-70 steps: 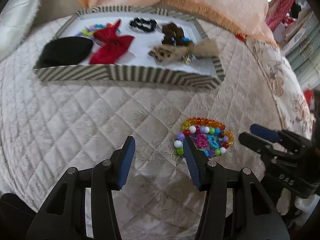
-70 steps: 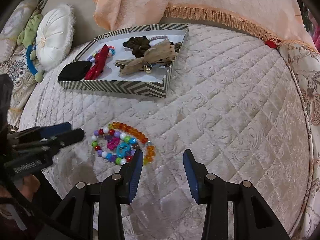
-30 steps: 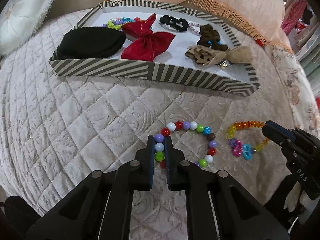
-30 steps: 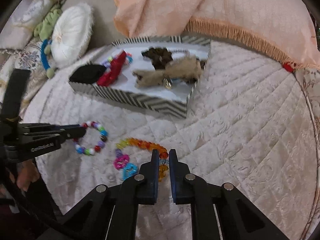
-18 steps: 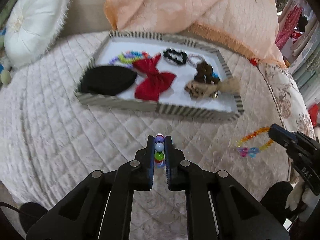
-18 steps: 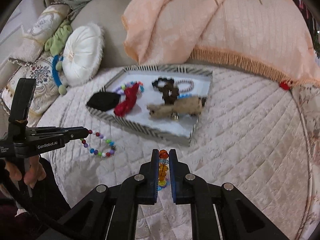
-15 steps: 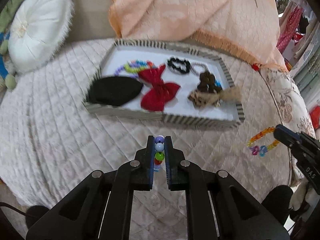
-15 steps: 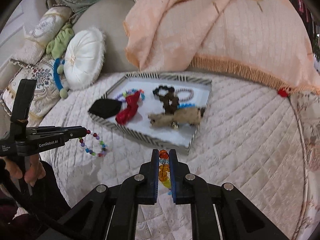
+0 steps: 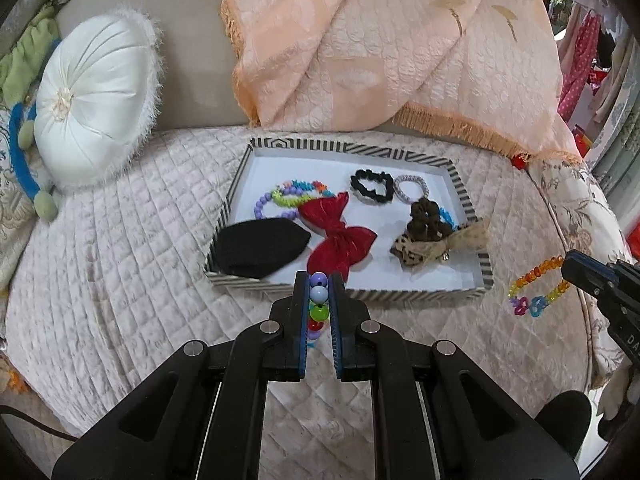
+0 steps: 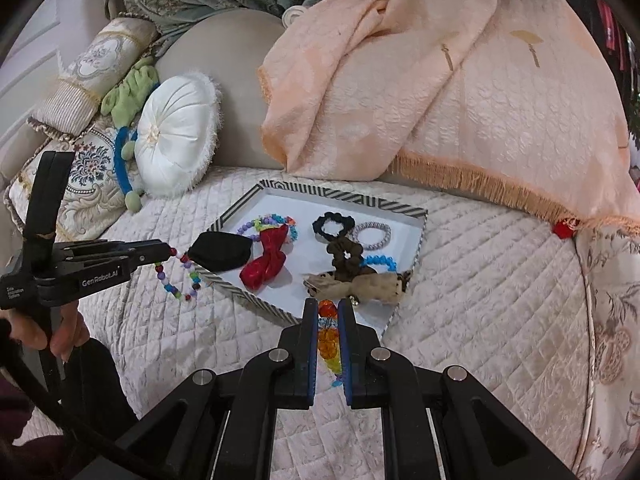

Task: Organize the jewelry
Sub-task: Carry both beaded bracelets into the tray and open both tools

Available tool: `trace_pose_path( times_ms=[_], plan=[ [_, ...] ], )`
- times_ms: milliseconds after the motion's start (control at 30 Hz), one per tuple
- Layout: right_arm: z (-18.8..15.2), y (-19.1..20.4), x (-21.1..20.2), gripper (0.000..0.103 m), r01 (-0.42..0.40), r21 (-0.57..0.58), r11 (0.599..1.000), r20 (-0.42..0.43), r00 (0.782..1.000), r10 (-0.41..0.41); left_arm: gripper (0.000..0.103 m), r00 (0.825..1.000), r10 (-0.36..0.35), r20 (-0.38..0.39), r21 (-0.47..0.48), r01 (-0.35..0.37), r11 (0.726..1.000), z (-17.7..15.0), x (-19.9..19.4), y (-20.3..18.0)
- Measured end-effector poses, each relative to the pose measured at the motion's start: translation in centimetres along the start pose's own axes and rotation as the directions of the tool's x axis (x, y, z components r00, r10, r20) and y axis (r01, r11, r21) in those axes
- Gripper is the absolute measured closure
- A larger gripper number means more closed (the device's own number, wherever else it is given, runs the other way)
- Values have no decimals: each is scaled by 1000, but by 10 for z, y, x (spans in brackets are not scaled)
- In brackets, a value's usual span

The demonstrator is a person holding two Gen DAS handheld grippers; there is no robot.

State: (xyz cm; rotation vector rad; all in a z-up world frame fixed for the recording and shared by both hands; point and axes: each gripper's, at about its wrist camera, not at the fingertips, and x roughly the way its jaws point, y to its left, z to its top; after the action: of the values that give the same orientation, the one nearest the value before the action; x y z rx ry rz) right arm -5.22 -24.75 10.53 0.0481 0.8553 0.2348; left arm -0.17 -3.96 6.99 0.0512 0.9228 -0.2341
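My left gripper (image 9: 319,280) is shut on a round-bead bracelet (image 9: 318,300) of mixed colours and holds it in the air before the striped tray (image 9: 352,295). The bracelet hangs from the left gripper (image 10: 166,255) in the right wrist view (image 10: 180,278). My right gripper (image 10: 328,306) is shut on an orange bead bracelet (image 10: 328,340), raised near the tray's front right corner (image 10: 394,312). The orange bracelet also shows hanging from the right gripper (image 9: 570,268) in the left wrist view (image 9: 534,286). The tray holds a red bow (image 9: 340,236), a black pouch (image 9: 260,252), hair ties and bracelets.
The tray sits on a quilted cream bedspread (image 9: 120,260). A round white cushion (image 9: 92,100) lies at the back left. A peach fringed blanket (image 9: 400,48) is draped behind the tray. Patterned pillows (image 10: 80,184) are at far left.
Both grippers closed on their bracelets, lifted them off the bedspread and rose. The tray now sits farther below and ahead in both views.
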Motion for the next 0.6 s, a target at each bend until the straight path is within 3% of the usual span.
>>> trace_pose_path(
  times_ms=[600],
  plan=[
    [39, 18, 36, 94, -49, -30, 998, -23, 999, 48, 95, 998, 56, -15, -19, -57, 998, 34, 23, 22]
  ],
)
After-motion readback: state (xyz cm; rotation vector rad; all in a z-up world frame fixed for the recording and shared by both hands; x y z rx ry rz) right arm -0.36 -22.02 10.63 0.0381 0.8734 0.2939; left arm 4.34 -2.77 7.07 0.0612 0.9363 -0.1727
